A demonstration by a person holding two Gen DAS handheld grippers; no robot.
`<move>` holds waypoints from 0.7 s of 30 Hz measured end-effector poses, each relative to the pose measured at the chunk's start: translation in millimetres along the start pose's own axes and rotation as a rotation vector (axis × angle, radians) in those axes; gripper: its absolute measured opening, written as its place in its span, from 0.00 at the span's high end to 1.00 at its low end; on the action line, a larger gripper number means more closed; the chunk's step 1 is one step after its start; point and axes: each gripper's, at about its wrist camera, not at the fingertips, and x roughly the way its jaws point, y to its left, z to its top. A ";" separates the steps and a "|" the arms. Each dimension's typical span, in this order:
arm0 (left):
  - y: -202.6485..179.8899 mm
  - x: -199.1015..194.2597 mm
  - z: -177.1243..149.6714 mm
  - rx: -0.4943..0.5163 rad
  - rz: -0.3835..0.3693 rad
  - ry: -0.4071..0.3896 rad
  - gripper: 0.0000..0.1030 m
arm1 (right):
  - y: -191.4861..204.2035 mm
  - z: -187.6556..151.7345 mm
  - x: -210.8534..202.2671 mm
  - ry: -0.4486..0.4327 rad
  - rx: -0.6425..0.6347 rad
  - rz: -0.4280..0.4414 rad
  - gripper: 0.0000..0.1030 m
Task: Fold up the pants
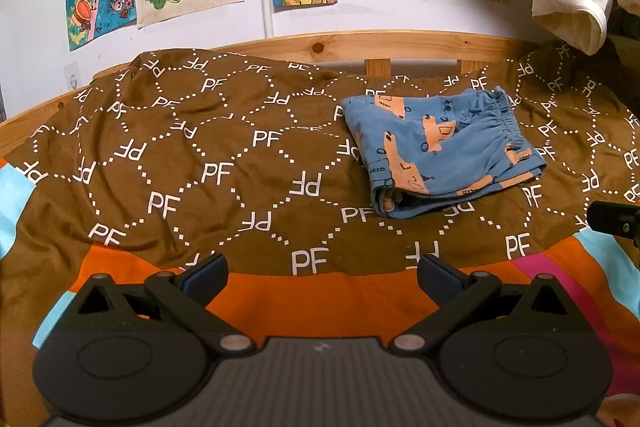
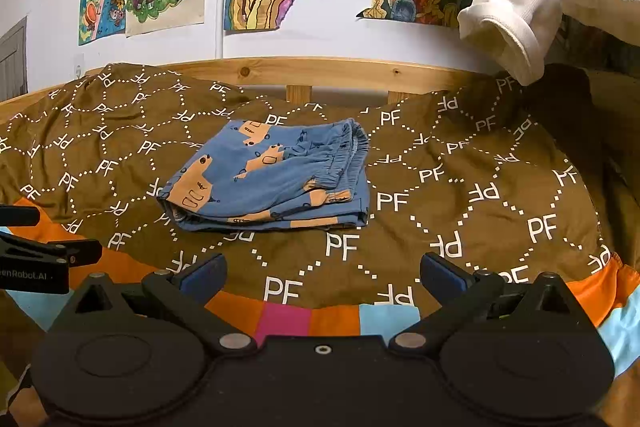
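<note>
Pants lie as a compact folded bundle on the brown patterned bedspread, waistband elastic toward the wooden bed rail, the rounded fold facing the grippers. The fold appears complete or nearly so; no further crease looks necessary.

Hazards, largest surface first:

1. Bedspread. It is loose and wrinkled over a soft bed. A jaw driven down beside the bundle could pinch the cover together with the garment; lifting would then drag the cover and tip the stack.
2. Pants. The layers are only resting on each other. A grip on the top layer alone, or a sideways brush by a finger, would likely peel the fold open. The near edge already gapes slightly.
3. Waistband. The gathered elastic stands proud of the stack and could snag a fingertip passing over it.

Position relative to the grippers:

- Left gripper: jaws spread wide, holding nothing. In the left wrist view the bundle lies at about 1 o'clock, well apart from the fingertips.
- Right gripper: jaws likewise spread and empty. In the right wrist view the bundle lies at about 11 o'clock, near but not touching.

The garment therefore sits between the two tools, ahead of both.
</note>
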 end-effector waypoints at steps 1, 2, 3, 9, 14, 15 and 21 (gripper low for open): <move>0.5 0.0 -0.3 0.000 -0.001 0.000 0.00 | -0.1 -0.1 -0.3 0.000 0.001 -0.001 0.01; -0.1 -0.1 0.1 0.000 0.000 0.000 0.00 | -0.1 -0.1 -0.3 0.000 0.001 0.000 0.01; 0.1 0.0 0.0 -0.001 0.000 0.000 0.00 | 0.0 -0.1 -0.3 0.000 0.001 0.000 0.01; -1.0 2.8 -0.5 0.008 0.005 0.039 0.00 | 0.2 -0.5 0.2 0.003 0.002 0.000 0.01; -2.0 2.8 -1.9 0.018 0.019 0.043 0.00 | 0.2 -0.8 0.8 0.005 0.003 0.003 0.01; -2.2 2.9 -1.5 0.018 0.021 0.043 0.00 | 0.3 -1.1 0.8 0.006 0.003 0.003 0.01; -2.6 2.3 -1.0 0.028 0.023 0.039 0.00 | 0.1 -2.9 1.6 0.013 0.005 0.003 0.01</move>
